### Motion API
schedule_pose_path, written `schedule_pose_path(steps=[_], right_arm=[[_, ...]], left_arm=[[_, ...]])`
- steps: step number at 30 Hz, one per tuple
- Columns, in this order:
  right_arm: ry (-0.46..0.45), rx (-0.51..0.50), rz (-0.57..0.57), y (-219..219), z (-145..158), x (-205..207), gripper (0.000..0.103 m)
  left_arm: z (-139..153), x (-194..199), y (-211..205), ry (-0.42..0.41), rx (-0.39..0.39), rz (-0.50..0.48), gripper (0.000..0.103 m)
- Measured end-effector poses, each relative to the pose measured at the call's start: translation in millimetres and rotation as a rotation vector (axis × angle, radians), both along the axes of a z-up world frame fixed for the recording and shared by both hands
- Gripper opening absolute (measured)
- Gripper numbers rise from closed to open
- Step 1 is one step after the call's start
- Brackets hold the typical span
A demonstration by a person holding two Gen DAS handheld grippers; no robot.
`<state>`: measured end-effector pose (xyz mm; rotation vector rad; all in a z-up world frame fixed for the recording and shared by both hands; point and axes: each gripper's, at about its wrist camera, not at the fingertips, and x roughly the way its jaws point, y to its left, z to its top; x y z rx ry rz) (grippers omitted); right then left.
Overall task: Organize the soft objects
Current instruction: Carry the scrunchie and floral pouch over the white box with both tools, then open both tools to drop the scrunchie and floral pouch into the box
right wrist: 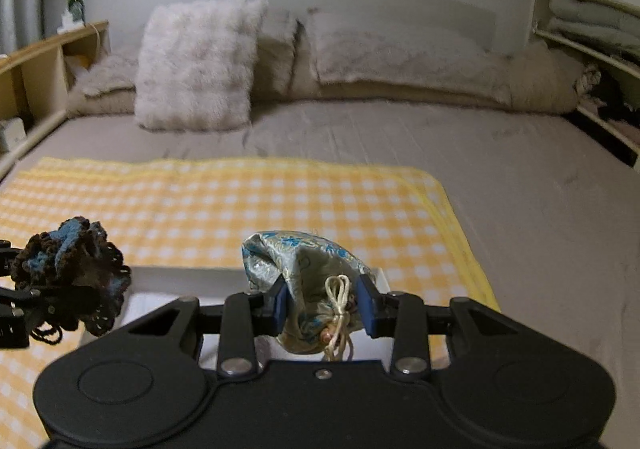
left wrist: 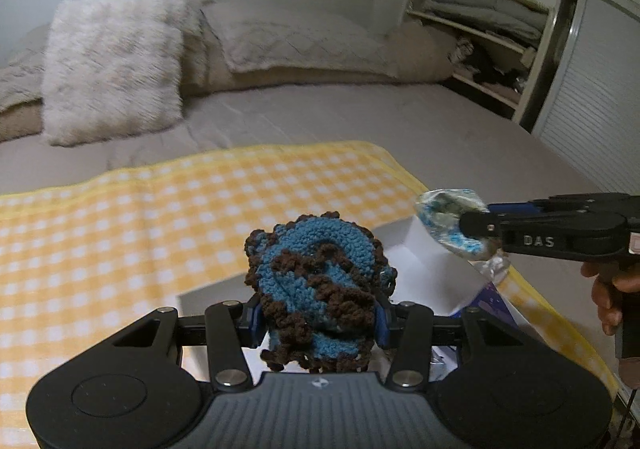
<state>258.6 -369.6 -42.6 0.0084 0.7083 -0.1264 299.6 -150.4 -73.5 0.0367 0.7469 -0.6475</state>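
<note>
My left gripper is shut on a blue and brown crocheted piece, which bulges up between the blue pads. The right wrist view shows the same crocheted piece at the far left. My right gripper is shut on a silvery satin drawstring pouch with blue flowers and a cream cord. From the left wrist view, that pouch hangs at the right gripper's tip on the right. Both held things hover over a white open box, seen also as the white box, on the yellow checked cloth.
The yellow checked cloth covers the near part of a grey bed. Fluffy pillows lean at the headboard. Shelves with folded linen stand at the right, a wooden shelf unit at the left. A hand grips the right tool.
</note>
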Motion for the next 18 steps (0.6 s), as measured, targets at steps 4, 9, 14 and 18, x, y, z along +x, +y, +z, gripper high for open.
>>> schedule_pose_path(steps=[4, 9, 14, 18], right_arm=[[0.043, -0.018, -0.001, -2.8, -13.9, 11.3, 0.036], [0.063, -0.047, -0.008, -4.9, -27.8, 26.5, 0.036], [0.111, -0.041, -0.017, -10.3, -49.1, 37.9, 0.044], [0.139, -0.024, -0.027, -15.5, -55.7, 38.1, 0.054]], left_arm=[[-13.9, 7.8, -18.4, 0.035, 0.012, -0.025, 0.05], [-30.2, 21.0, -31.8, 0.069, 0.016, -0.04, 0.05], [-46.5, 34.1, -42.2, 0.107, 0.016, -0.038, 0.05], [-54.2, 44.1, -45.9, 0.122, 0.015, -0.034, 0.05]])
